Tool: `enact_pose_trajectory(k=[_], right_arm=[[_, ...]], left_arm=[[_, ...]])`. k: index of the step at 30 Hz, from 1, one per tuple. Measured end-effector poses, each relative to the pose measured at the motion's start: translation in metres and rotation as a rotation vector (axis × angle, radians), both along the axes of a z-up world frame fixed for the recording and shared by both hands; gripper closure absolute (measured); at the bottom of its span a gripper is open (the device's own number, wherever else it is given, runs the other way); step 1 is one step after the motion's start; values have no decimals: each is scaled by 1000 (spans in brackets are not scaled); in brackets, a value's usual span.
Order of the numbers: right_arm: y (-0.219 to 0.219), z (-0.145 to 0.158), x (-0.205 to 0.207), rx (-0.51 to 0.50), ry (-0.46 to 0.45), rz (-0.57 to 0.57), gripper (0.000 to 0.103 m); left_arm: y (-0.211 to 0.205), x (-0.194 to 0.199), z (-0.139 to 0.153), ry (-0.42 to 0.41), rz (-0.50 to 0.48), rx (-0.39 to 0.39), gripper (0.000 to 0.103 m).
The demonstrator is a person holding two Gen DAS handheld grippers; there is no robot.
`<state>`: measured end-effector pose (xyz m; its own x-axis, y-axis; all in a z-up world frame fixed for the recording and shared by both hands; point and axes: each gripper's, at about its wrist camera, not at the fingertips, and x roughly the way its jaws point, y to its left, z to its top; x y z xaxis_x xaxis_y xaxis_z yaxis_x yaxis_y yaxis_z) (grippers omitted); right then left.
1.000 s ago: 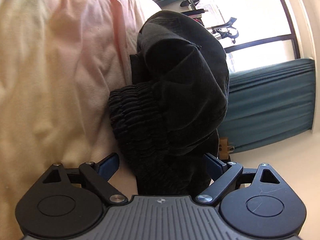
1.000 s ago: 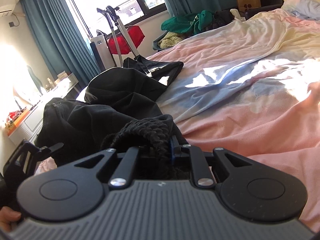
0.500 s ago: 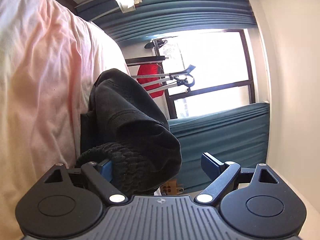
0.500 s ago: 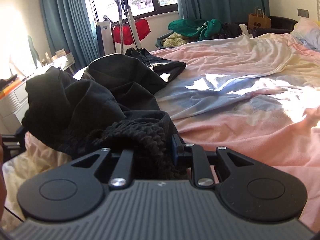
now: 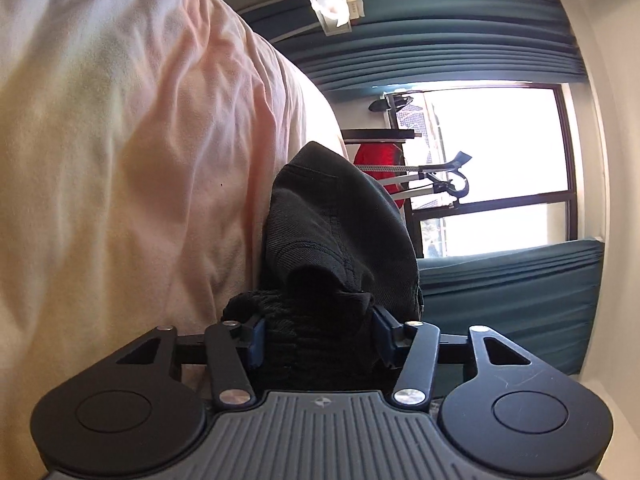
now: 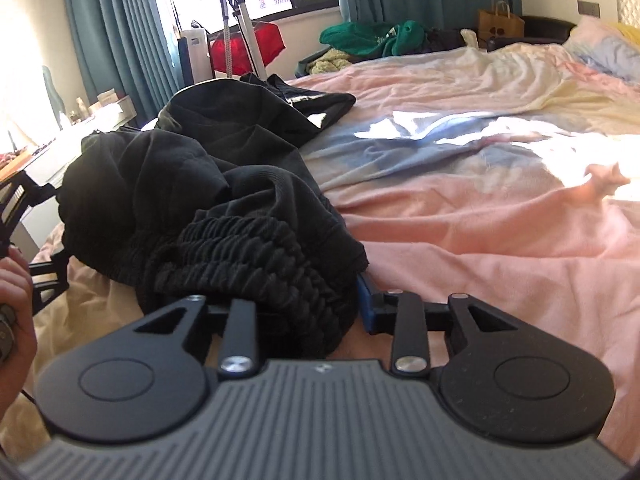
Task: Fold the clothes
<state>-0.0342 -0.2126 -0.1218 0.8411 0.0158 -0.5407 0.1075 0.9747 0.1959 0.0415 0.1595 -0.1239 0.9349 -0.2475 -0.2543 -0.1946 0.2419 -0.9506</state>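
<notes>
A pair of black trousers with a ribbed elastic waistband lies bunched at the near edge of the pink bedsheet. My right gripper is closing on a thick bunch of that waistband. The cloth presses on its blue right pad and hides the left one. In the left wrist view the picture is rolled and the sheet fills the left side. There my left gripper is closing on the waistband, both blue pads against the trousers.
More black cloth lies further along the bed. A person's hand holds the other gripper at the left edge. Green clothes, a paper bag and a red bag stand by the window. Pillows lie at the far right.
My left jaws, wide apart a second ago, have come in onto the waistband, and that view has rolled. The right jaws now stand wider, around a thicker bunch of waistband.
</notes>
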Motion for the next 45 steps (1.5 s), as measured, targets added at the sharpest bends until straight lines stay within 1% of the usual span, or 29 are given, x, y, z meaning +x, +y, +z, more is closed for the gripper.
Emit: enact_pose_trajectory(k=[1, 2, 3, 6, 8, 11, 12, 14, 15, 17, 20, 22, 23, 25, 26, 27, 29, 31, 34, 36, 37, 38, 39, 40, 41, 42, 43, 44, 45], right_arm=[[3, 2, -1, -4, -5, 17, 79], [6, 3, -1, 14, -7, 43, 81], [8, 4, -2, 35, -9, 70, 83], [23, 8, -7, 128, -21, 173, 83], [45, 13, -9, 154, -29, 255, 83], [83, 21, -8, 210, -48, 373, 85], [98, 24, -4, 245, -57, 422, 86], [130, 31, 5, 293, -85, 518, 87], [145, 34, 10, 316, -99, 566, 88], [181, 41, 24, 346, -106, 647, 88], [230, 49, 47, 391, -112, 736, 88], [263, 47, 62, 395, -96, 774, 88], [273, 40, 71, 390, -72, 779, 88], [292, 24, 89, 379, -19, 786, 88], [297, 11, 98, 392, 32, 787, 88], [298, 3, 104, 400, 61, 785, 88], [298, -6, 110, 409, 93, 783, 89], [297, -6, 112, 412, 102, 784, 89], [297, 0, 112, 399, 109, 811, 86], [296, 5, 116, 382, 105, 824, 83], [296, 7, 115, 364, 103, 825, 83], [297, 10, 114, 345, 100, 826, 78], [297, 13, 111, 320, 96, 819, 68], [297, 16, 107, 294, 92, 812, 65], [296, 19, 104, 280, 88, 808, 59], [293, 22, 100, 269, 81, 805, 46], [288, 24, 97, 277, 64, 814, 36], [282, 26, 96, 289, 46, 825, 19], [279, 28, 92, 278, 39, 825, 13]], left_arm=[[2, 2, 3, 3, 9, 18, 69], [3, 2, 9, 7, 19, 50, 77], [6, 1, 19, 7, 33, 88, 82], [20, -4, 55, -15, 70, 149, 87], [37, -2, 84, -28, 80, 189, 88], [66, 10, 131, -54, 78, 285, 88], [73, 15, 149, -61, 75, 364, 88], [87, 27, 194, -79, 66, 583, 88], [95, 37, 211, -86, 67, 649, 88], [114, 57, 235, -72, 69, 713, 88], [140, 99, 251, -10, 94, 800, 89], [158, 129, 249, 40, 109, 874, 90], [167, 142, 243, 73, 108, 907, 91], [183, 162, 217, 159, 84, 953, 91], [190, 168, 199, 211, 73, 964, 91], [196, 171, 181, 256, 66, 963, 91], [209, 171, 150, 313, 64, 935, 91], [223, 172, 131, 332, 61, 929, 91], [233, 161, 119, 328, 30, 918, 87], [236, 150, 118, 322, 11, 907, 70], [238, 143, 118, 318, 2, 901, 66], [239, 135, 118, 312, -10, 891, 56], [240, 126, 118, 307, -21, 881, 43], [240, 115, 117, 307, -27, 880, 37], [240, 105, 116, 308, -30, 883, 25], [240, 95, 116, 310, -31, 888, 15], [239, 85, 116, 308, -37, 894, 11], [238, 76, 117, 308, -42, 904, 6], [237, 66, 117, 313, -36, 919, 5]])
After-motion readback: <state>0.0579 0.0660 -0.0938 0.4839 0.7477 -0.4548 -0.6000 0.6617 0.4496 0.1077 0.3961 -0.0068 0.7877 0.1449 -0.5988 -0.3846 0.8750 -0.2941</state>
